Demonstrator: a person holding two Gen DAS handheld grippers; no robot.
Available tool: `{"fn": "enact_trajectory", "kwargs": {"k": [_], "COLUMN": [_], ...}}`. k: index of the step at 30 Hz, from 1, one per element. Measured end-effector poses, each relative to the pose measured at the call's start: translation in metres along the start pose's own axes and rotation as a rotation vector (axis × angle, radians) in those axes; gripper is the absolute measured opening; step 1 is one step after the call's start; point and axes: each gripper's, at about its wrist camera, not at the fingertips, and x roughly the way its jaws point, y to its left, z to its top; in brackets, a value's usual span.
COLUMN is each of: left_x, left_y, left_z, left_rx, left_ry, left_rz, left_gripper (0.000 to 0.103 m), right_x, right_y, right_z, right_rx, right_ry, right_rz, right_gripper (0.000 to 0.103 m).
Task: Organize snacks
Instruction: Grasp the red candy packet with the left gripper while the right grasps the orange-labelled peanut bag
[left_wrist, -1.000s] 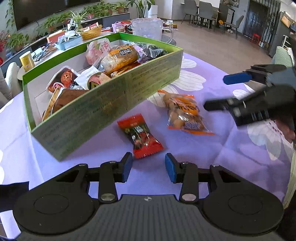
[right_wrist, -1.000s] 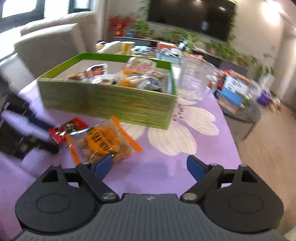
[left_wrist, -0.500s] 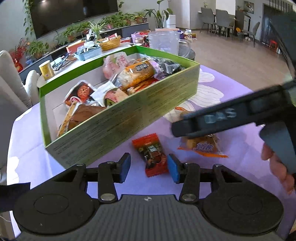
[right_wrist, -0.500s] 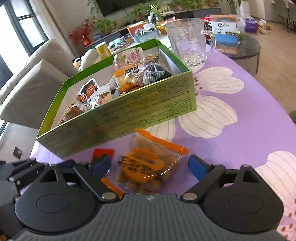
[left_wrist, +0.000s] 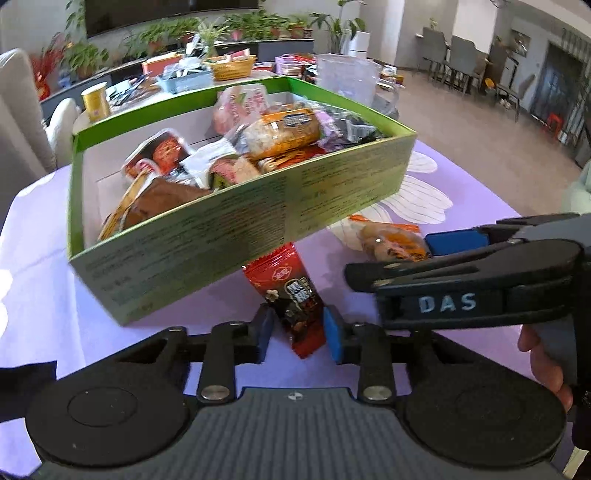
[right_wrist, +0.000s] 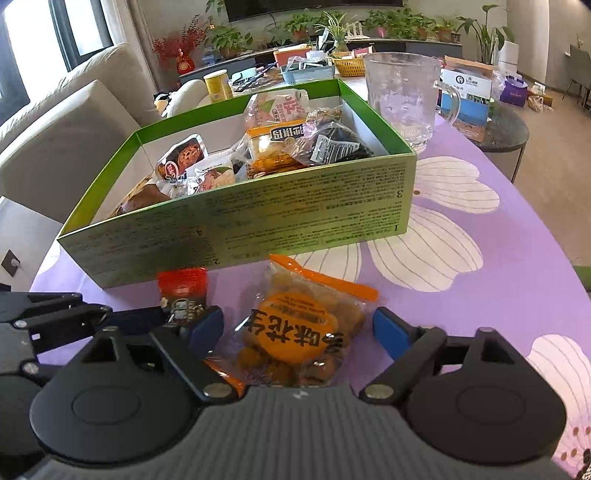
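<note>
Closing left fingers (left_wrist: 298, 328) straddling red snack packet (left_wrist: 291, 295), right fingers (right_wrist: 298, 328) spread around orange packet (right_wrist: 299, 332), its near end hidden

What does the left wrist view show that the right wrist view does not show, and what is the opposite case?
Only the left wrist view shows the hand holding the right gripper, the letters DAS on that gripper's side, and the left gripper, its jaws closing around the red packet.

Only the right wrist view shows the glass mug's handle, and the right gripper's open jaws on either side of the orange snack bag.

Both show the green box full of snacks on the purple flowered tablecloth.
</note>
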Motion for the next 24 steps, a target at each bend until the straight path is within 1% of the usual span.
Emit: {"fn": "enact_trajectory", "kwargs": {"k": [3,4,5,8,16,24], "left_x": [-0.006,-0.007,-0.009,-0.015,-0.032,-0.044], "left_y": [0.004,0.005,0.006,0.010,0.016,0.015], "left_z": [-0.005,-0.006,-0.008,-0.013,-0.016,-0.009], "left_rx": [-0.008,-0.008,-0.009,-0.014,-0.037,-0.040], "left_ry": [-0.003,-0.003,-0.004,-0.010,-0.046,-0.098], "left_rz": [0.009,0.012,0.013,0.017,0.019,0.018], "left_gripper": [0.024,0.024,0.023,0.023,0.018,0.017], "right_x": [-0.003,-0.004,-0.006,-0.010,-0.017,-0.029], "right_y": [-0.003,-0.005,-0.006,-0.013,-0.018,-0.011], "right_z": [-0.004,-0.006,-0.007,-0.009,-0.010,-0.005], "right_rx": [0.003,0.006,0.007,0.013,-0.013,-0.054], "right_ry": [-0.022,-0.030,-0.040,-0.044,-0.053,-0.123], "right_rz": [0.013,0.016,0.016,0.042,0.054,0.074], "right_gripper": [0.079,0.074,0.073,0.072,0.071,0.070]}}
